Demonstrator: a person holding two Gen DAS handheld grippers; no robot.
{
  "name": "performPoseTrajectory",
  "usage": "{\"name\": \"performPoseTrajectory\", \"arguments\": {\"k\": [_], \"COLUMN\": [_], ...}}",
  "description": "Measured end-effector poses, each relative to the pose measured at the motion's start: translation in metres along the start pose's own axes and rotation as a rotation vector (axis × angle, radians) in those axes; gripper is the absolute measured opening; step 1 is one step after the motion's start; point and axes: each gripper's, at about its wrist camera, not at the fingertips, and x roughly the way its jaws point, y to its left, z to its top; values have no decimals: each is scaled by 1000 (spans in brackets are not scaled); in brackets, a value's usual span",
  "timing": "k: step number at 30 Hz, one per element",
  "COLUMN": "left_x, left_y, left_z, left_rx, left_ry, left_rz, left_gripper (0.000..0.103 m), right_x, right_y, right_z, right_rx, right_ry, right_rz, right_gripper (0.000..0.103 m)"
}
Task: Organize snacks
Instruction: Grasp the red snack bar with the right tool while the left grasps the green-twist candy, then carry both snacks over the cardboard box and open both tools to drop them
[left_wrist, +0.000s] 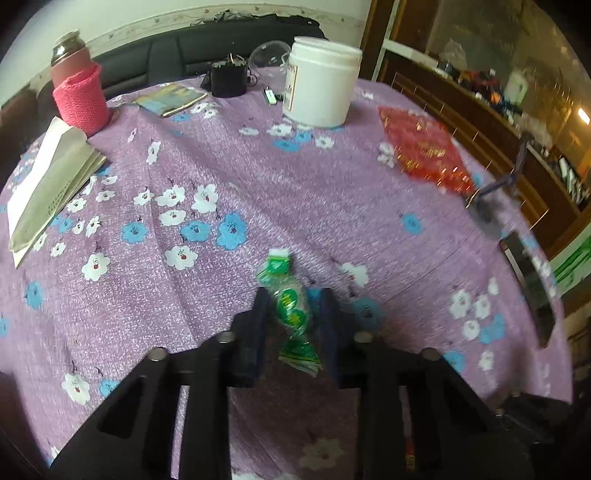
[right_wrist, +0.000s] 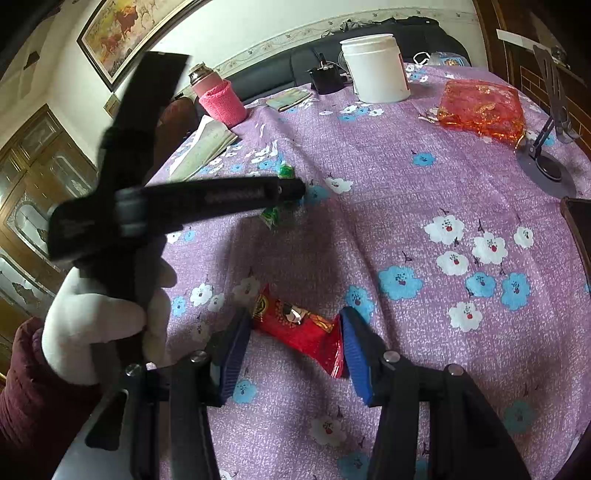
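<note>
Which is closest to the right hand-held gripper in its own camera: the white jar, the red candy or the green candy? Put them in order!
From the right hand-held gripper:
1. Red candy, lying between its open fingers.
2. Green candy, farther up on the left, partly hidden by the other gripper.
3. White jar, at the table's far edge.

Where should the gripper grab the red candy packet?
Grip the red packet across its puffy middle, coming from above. It lies flat and slanted on the tablecloth, its thin crimped ends would likely slip, and the right gripper already straddles it, fingers open.
</note>
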Motion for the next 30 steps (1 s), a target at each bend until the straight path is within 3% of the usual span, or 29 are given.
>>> {"name": "performPoseTrajectory", "arguments": {"k": [4, 9, 15, 19, 25, 27, 30], "left_x": [-3, -33, -95, -154, -227, -245, -260], "left_y": [1, 10, 28, 50, 107, 134, 167], "left_z": [-3, -7, -36, -68, -120, -138, -157], "left_rx": [22, -11, -80, -131, -234, -285, -339], "left_ry": [-37, -85, -154, -217, -298, -304, -294], "left_rz": [40, 12, -27, -33, 40, 84, 134], "left_gripper": [21, 20, 21, 21, 21, 21, 21], "right_x": [1, 0, -8, -18, -21, -21, -24], "right_y": [4, 4, -1, -3, -4, -2, 10], "right_z": [-1, -1, 1, 2, -3, -2, -2], "right_rx": [-24, -23, 21, 27, 44, 53, 76], "right_ry": [-5, -12, -42, -99, -131, -126, -102], "right_rz": [-22, -24, 78, 94, 81, 53, 80], "right_gripper": [53, 52, 52, 52, 52, 52, 52]}}
